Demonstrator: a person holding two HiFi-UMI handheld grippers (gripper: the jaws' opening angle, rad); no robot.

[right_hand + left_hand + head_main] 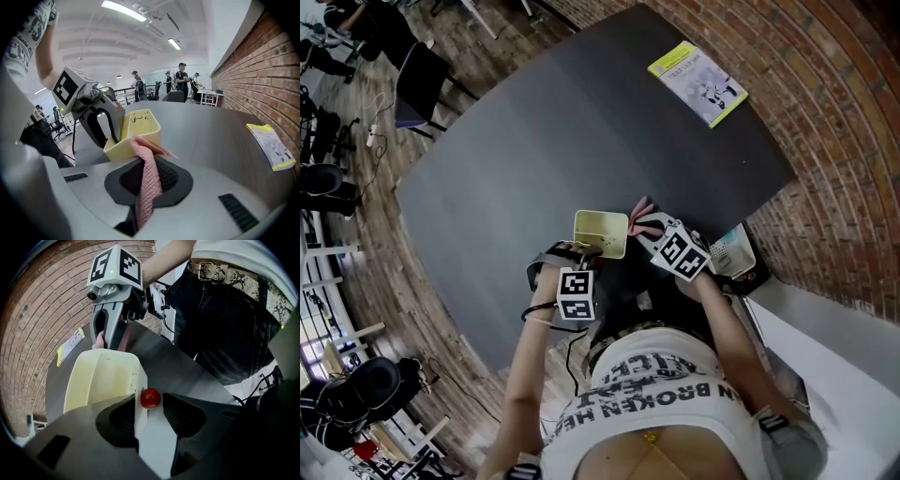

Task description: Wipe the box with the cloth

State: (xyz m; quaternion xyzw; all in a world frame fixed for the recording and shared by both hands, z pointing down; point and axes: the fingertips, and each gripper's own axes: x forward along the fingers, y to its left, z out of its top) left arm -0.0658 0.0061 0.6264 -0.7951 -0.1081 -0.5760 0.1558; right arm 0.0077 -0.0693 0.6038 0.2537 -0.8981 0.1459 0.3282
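Left gripper (151, 412): clamped on box (600, 232) near wall; hold steady.
Right gripper (643, 228): pinching cloth (149, 171) (pink); press along right rim.

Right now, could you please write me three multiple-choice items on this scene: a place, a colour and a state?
1. Where is the yellow booklet? A at the table's far corner, B on the floor, C on a chair.
2. What colour is the cloth? A blue, B pink, C green.
3. What is the left hand-held gripper doing? A hanging open, B gripping the box's wall, C holding the cloth.
Answers: A, near the brick wall; B, plainly pink; B, its jaws clamp that wall.
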